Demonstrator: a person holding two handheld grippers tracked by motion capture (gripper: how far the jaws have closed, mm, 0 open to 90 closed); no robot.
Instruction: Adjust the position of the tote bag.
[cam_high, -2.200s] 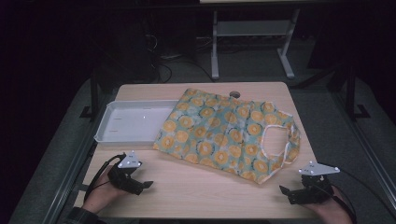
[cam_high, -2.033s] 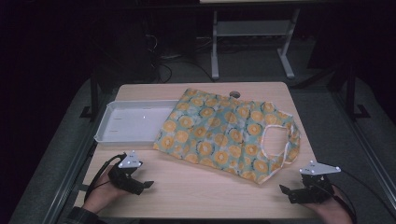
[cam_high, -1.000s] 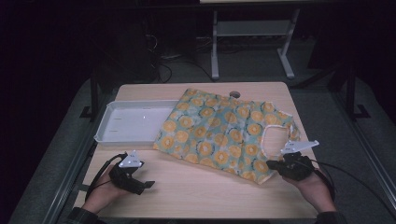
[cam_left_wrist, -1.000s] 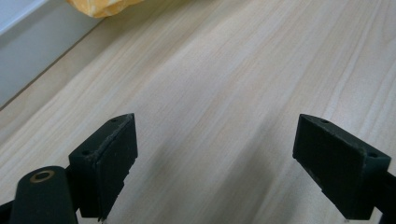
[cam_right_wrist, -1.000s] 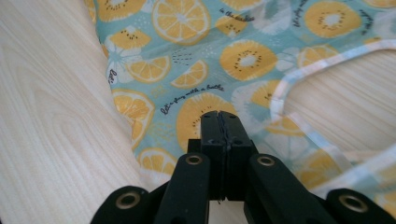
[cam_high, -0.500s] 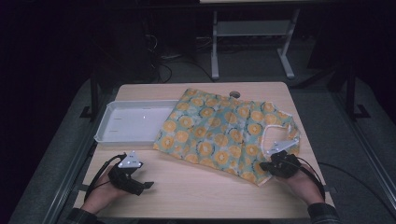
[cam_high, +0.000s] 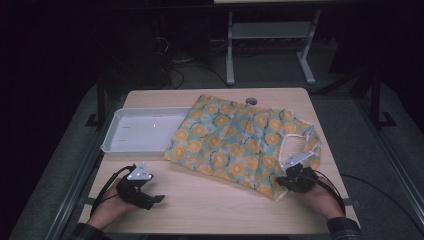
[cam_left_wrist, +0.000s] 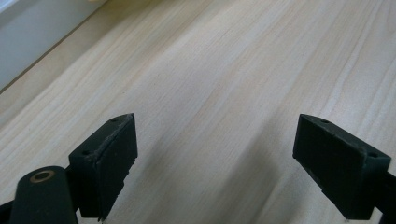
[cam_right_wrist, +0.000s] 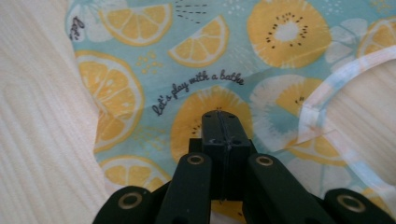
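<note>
Since two seconds ago, the right claw (cam_high: 291, 176) has travelled from the bare right edge of the surface (cam_high: 210, 205) inward onto the near right corner of the cloth (cam_high: 240, 142); the left claw (cam_high: 156, 199) has stayed where it was.

A fruit-print cloth lies spread flat across the middle and right of the wooden surface, at a slight slant. It is pale blue-green with orange and lemon slices, kiwi rounds and white flowers. A curved opening edged in pale binding (cam_right_wrist: 327, 100) shows bare wood through it at the cloth's right side. Small black script on the fabric reads "let's play with a bathe" (cam_right_wrist: 198, 91).

The right claw sits low over that near corner, its jaws pressed together. The right gripper view shows the print just beyond the closed tips, with no fabric visibly pinched between them.

To the left of the cloth lies a shallow white tray (cam_high: 120, 145), and the cloth's left edge overlaps the tray's right end. A small round hole (cam_high: 251, 101) sits in the surface just past the cloth's far edge.

The left claw rests on bare wood near the front left, jaws spread wide, holding nothing. The tray's edge (cam_left_wrist: 32, 46) shows beyond it.
</note>
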